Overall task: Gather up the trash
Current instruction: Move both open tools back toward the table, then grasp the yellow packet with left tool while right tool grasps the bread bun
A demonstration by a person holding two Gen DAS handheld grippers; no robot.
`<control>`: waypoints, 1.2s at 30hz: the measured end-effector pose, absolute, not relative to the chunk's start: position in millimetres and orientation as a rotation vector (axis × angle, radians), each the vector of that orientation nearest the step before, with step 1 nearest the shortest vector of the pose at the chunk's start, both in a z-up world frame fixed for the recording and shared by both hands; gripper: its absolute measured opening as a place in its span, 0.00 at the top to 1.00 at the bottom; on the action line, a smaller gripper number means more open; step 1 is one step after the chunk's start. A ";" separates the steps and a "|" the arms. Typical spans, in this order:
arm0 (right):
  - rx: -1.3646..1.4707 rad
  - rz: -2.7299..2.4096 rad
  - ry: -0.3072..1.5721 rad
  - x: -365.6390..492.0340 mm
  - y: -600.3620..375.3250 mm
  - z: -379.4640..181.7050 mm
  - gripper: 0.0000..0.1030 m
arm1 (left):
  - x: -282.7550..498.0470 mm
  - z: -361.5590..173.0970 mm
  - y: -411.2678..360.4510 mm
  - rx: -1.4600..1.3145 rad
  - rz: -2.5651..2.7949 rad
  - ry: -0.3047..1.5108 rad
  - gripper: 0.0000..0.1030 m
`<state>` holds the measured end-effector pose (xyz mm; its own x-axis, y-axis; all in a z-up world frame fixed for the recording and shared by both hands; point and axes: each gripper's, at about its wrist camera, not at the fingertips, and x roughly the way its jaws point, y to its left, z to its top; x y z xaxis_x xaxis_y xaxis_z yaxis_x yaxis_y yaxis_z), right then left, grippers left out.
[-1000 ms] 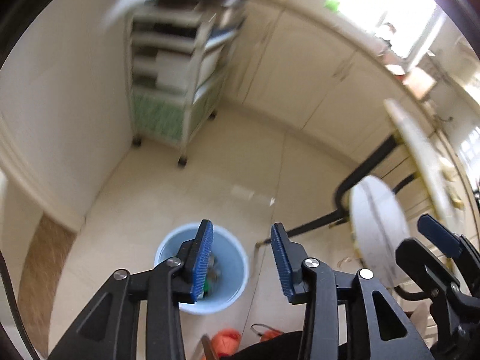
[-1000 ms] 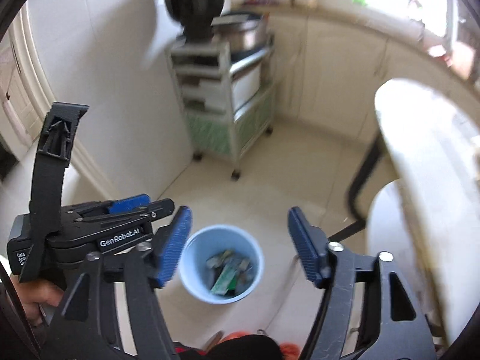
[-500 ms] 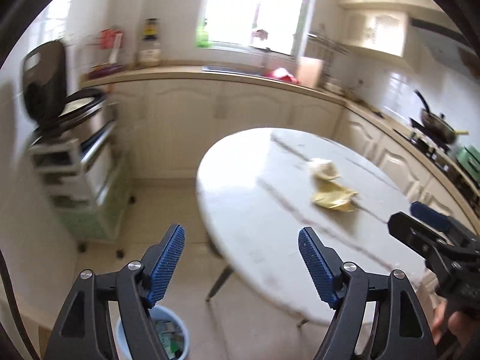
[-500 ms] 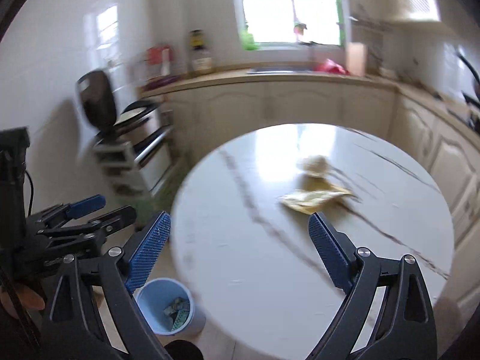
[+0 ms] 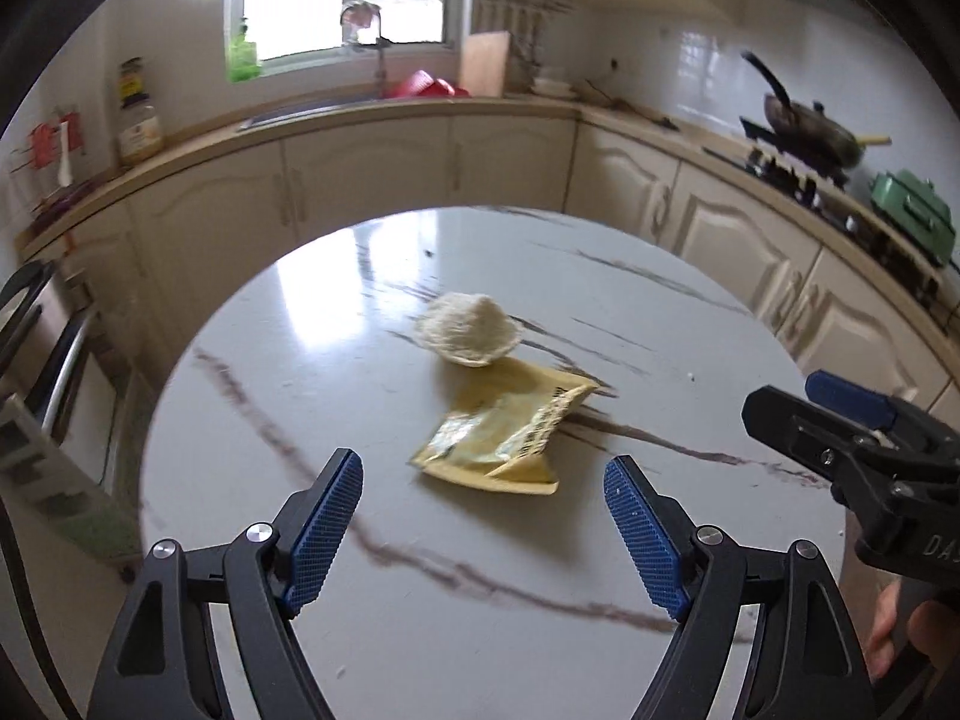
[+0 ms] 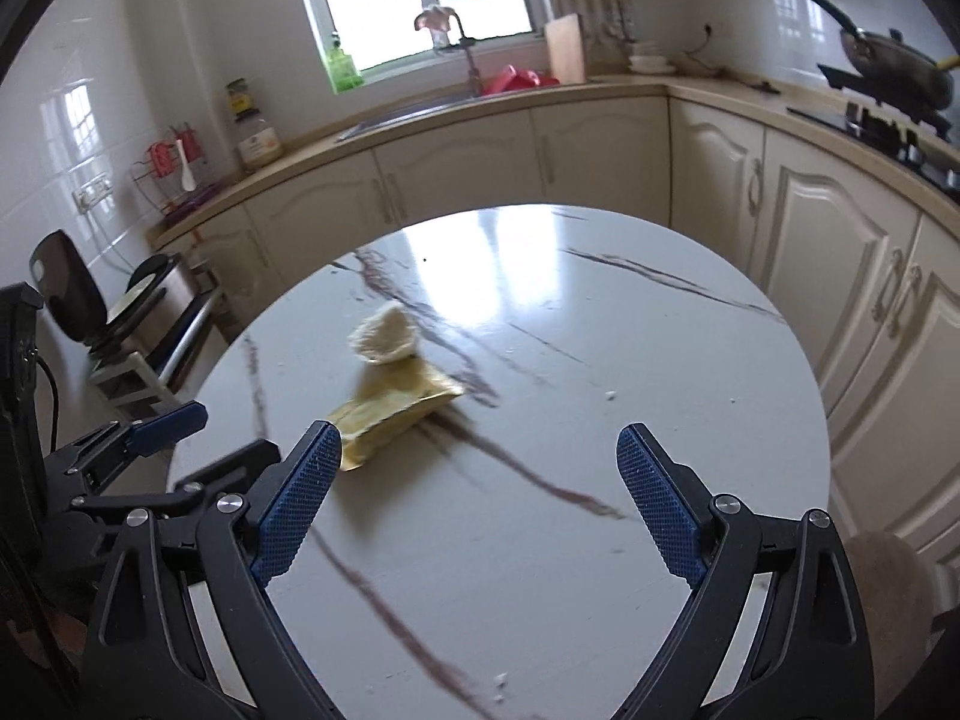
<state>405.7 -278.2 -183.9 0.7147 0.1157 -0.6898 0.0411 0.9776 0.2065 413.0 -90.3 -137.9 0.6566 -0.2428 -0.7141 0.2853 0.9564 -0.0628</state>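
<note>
Left tool (image 5: 483, 525): jaws opening, nothing between them. Right tool (image 6: 479, 495): released, empty. The yellow wrapper (image 5: 503, 429) lies flat mid-worktop (image 5: 372, 630), touching the white crumpled wad (image 5: 468, 330). Risk: pads skid off the thin foil, or nudge the wad away.

Both wrist views downward over table (image 5: 300, 360)

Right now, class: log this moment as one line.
left tool: opening, empty | right tool: open, empty | yellow wrapper, white wad: on table, touching
</note>
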 end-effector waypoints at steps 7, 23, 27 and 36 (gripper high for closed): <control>0.244 0.021 0.834 433.1 -302.5 -202.7 0.10 | 469.6 -173.5 -128.1 0.131 -0.305 0.883 0.29; 0.247 0.049 0.872 451.9 -301.8 -217.8 0.10 | 489.4 -191.6 -132.6 0.148 -0.329 0.885 0.74; 0.247 0.048 0.879 452.3 -299.1 -218.4 0.10 | 482.3 -193.1 -127.6 0.119 -0.370 0.870 0.89; 0.244 0.054 0.885 453.8 -294.1 -216.9 0.10 | 459.3 -182.5 -78.8 -0.077 -0.417 0.845 0.93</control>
<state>453.8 -294.1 -216.9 0.6340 0.1469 -0.7592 0.0539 0.9710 0.2329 459.3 -78.8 -182.5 0.5878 -0.3879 -0.7099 0.3279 0.9165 -0.2293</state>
